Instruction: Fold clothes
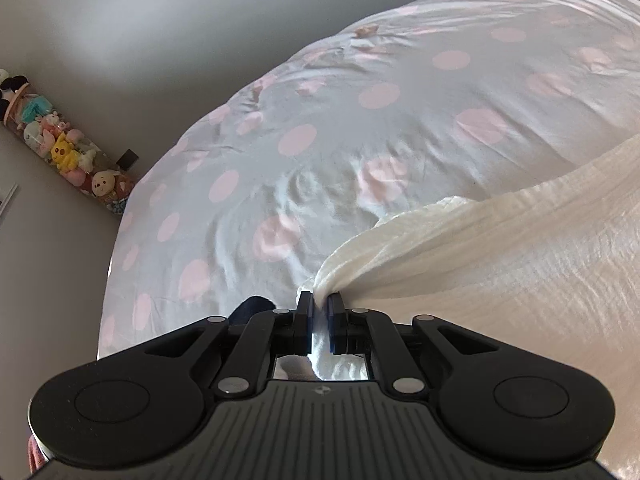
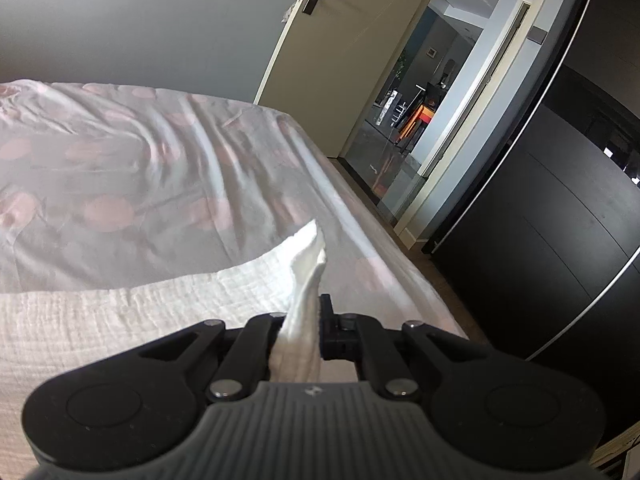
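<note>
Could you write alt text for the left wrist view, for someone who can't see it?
A black tool pinches a bunched edge of white cloth, which trails off to the right over a bed with pink dots. Plush toys line the wall at left.

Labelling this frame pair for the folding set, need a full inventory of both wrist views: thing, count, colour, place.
crinkled cream-white cloth garment: 1, cream white, spread on the bed, pinched at two spots
polka-dot bed sheet: 1, pale with pink dots, wrinkled, covering the bed
clear tube of plush toys: 1, mixed colours, against the wall beyond the bed, left wrist view
beige door with dark lever handle: 1, open, past the bed's far corner
dark wardrobe panels: black, right of the bed
left hand-held gripper: 1, black with blue pads, shut on the garment's edge
right hand-held gripper: 1, black, shut on a bunched fold of the garment
</note>
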`<state>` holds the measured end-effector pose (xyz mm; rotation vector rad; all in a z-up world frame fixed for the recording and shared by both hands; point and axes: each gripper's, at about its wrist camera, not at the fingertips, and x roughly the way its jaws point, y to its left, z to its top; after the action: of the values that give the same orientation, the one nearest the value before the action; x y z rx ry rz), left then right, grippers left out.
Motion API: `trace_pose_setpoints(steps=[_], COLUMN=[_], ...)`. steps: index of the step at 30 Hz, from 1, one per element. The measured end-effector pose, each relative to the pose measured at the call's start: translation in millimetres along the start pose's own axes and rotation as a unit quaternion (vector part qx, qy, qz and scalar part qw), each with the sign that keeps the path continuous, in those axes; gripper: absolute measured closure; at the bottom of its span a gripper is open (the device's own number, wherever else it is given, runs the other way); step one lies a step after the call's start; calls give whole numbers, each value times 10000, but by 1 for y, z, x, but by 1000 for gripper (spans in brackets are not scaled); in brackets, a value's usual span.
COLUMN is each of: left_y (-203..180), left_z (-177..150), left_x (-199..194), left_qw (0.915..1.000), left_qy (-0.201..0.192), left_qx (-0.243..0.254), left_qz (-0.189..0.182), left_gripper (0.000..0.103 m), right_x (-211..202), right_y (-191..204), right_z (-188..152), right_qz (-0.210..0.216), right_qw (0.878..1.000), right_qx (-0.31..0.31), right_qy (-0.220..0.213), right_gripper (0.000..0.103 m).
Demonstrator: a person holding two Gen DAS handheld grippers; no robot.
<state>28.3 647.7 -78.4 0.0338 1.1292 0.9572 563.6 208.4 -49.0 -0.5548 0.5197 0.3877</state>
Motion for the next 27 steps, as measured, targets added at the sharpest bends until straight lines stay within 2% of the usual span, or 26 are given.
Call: trace_pose_setpoints(steps=[4,5,6,8,9,12,14,17,20,25,27], left_y=[-13,-15,-17,-18,-18,-12,-7,0,3,-10,-23], left_z=[-3,-5,-6,-7,-9,-15,-20,-31,-46,-83,-102], left_x=[32,38,41,45,43,25,4,-29,-64,-113,-129], left_qw=[9998,9997,9995,9988,9987,9992,9994,9989,9980,9962,9957], left_qy=[200,242,296,452,479,346,181,-18,-138,-86,-43], left_qx=[-21,-36,-50,-38,-29,-104,-202,-334,-390,-487,-466], left_qz=[-32,-37,-73,-167,-198,-154,-195,-330,-474,-720,-803], left_gripper=[96,96,92,88,85,74,73,62,60,60,60], right_x=[28,31,34,34,33,20,6,-20,-48,-107,-131], right_y=[20,22,22,20,18,12,9,4,-1,-1,8], right_z=[-8,-10,-12,-14,-14,-15,-17,-21,-29,-52,-73], right_qz=[4,3,-10,-34,-26,62,124,230,399,893,1239], right_qw=[9998,9998,9998,9997,9996,9993,9994,9994,9990,9959,9922], right_qx=[-76,-71,-39,90,171,260,258,231,195,120,38], right_qy=[201,210,217,236,237,257,216,123,81,25,91], right_gripper=[98,92,80,61,61,58,56,45,25,25,26])
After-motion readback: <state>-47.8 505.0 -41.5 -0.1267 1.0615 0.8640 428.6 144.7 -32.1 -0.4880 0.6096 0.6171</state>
